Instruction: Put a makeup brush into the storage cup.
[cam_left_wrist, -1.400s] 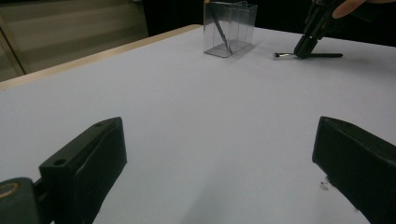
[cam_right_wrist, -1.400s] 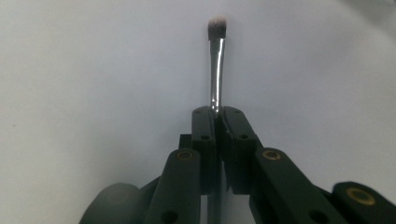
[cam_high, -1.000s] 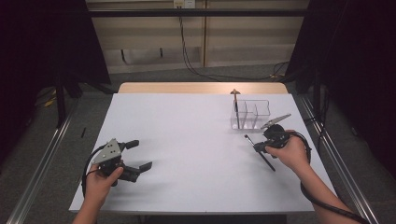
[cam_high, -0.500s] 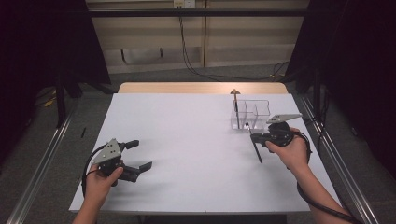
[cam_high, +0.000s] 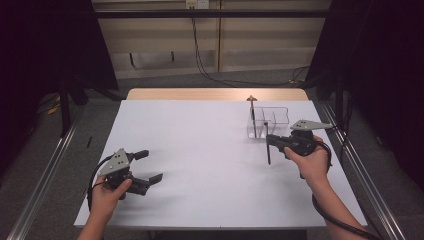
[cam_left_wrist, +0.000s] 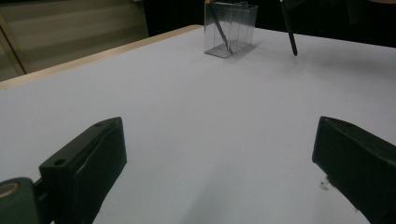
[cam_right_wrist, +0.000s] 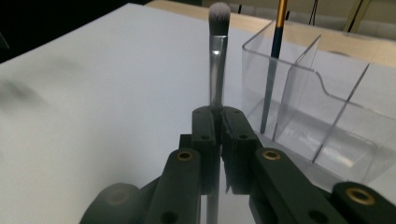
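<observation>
Right gripper pinches a makeup brush between its jaws, and we've got it standing nearly upright, grey bristle tip up in the right gripper view. From above, our right gripper carries the brush with its dark handle hanging down over the white table, clear of the surface as far as we can tell. Just beyond the jaws sits the clear organizer, its nearest compartment already holding another brush with a gold ferrule. We'd judge the upright hold is so the handle can drop straight into a compartment. Far off to the side, our left gripper rests low near the table's front edge, jaws spread wide on nothing, out of the way.
</observation>
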